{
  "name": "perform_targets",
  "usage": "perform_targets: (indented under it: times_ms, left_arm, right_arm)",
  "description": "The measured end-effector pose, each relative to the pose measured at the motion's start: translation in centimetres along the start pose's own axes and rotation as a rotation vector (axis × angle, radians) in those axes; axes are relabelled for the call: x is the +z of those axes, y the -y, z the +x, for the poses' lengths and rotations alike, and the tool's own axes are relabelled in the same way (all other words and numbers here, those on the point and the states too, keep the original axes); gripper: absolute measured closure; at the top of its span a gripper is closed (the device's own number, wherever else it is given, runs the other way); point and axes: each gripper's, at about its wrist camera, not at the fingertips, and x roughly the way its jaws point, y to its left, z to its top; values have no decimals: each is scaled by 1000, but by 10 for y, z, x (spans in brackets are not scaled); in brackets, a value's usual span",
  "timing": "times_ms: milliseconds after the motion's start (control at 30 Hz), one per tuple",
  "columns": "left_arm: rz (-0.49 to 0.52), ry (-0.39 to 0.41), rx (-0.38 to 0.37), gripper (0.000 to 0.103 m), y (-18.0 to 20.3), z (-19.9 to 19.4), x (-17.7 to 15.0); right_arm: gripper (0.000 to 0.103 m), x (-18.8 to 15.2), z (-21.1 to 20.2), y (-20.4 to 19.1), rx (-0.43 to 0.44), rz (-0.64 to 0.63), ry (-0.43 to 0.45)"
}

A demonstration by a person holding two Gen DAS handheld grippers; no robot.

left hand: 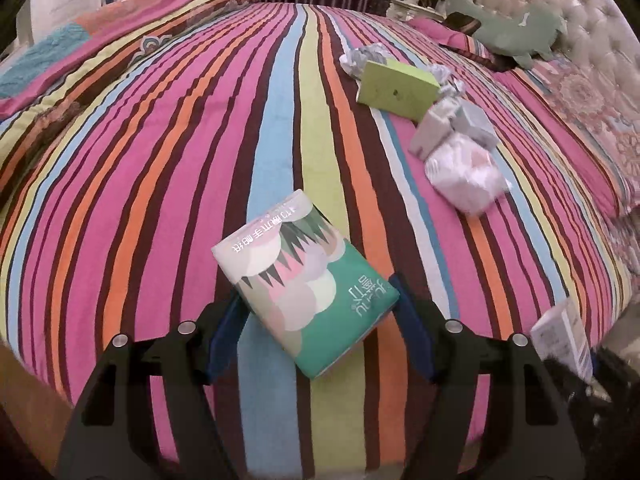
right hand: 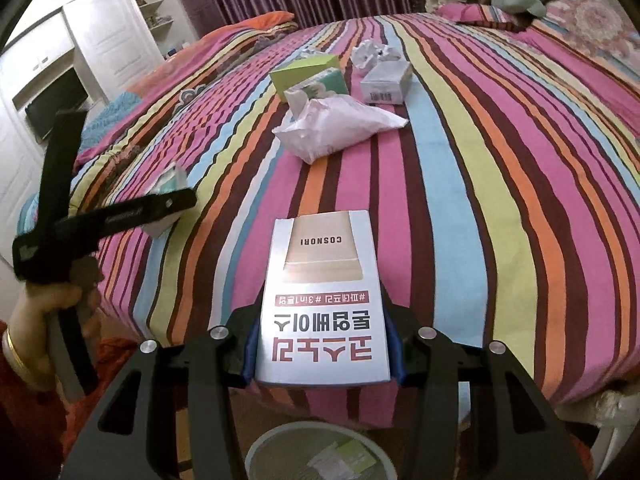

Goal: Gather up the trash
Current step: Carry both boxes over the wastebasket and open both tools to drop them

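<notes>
My left gripper (left hand: pixel 316 308) is shut on a green and pink tissue pack (left hand: pixel 304 280), held tilted above the striped bed (left hand: pixel 160 200). My right gripper (right hand: pixel 324 348) is shut on a white carton (right hand: pixel 324 300) with red print, gripped by its sides. It hangs over a round bin (right hand: pixel 272 444) with some packaging inside. On the bed farther off lie a green box (right hand: pixel 308 78), a grey box (right hand: pixel 386 82), crumpled paper (right hand: pixel 374 54) and a white plastic bag (right hand: pixel 336 124). The same green box (left hand: pixel 396 86) and bag (left hand: pixel 464 176) appear in the left wrist view.
A hand (right hand: pixel 52 304) with the left gripper's handle is at the left of the right wrist view. A green plush toy (left hand: pixel 516 32) and pillows lie by the tufted headboard (left hand: pixel 592 20). White cupboards (right hand: pixel 108 40) stand beyond the bed.
</notes>
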Motion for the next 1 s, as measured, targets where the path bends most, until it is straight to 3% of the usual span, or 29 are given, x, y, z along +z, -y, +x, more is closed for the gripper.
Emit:
perform_targets:
  times_ms: [333,567,833,1000]
  left_arm:
    - [51,-5,-33,35,4,-35,-48]
    - [102,-28,-62,35,12,-58,-89]
    - [163,-141,-75,35,26,-55,-147]
    - [208,-246,-91,35,41,-43,-176]
  right_arm:
    - [57,-31,-27,-9,24,-6,-5]
    - [57,-63,-37,-14,39,13,-64]
    - [57,-102,-40,-15,1,54,-145]
    - [57,-122,-30,-10,12,122,-250]
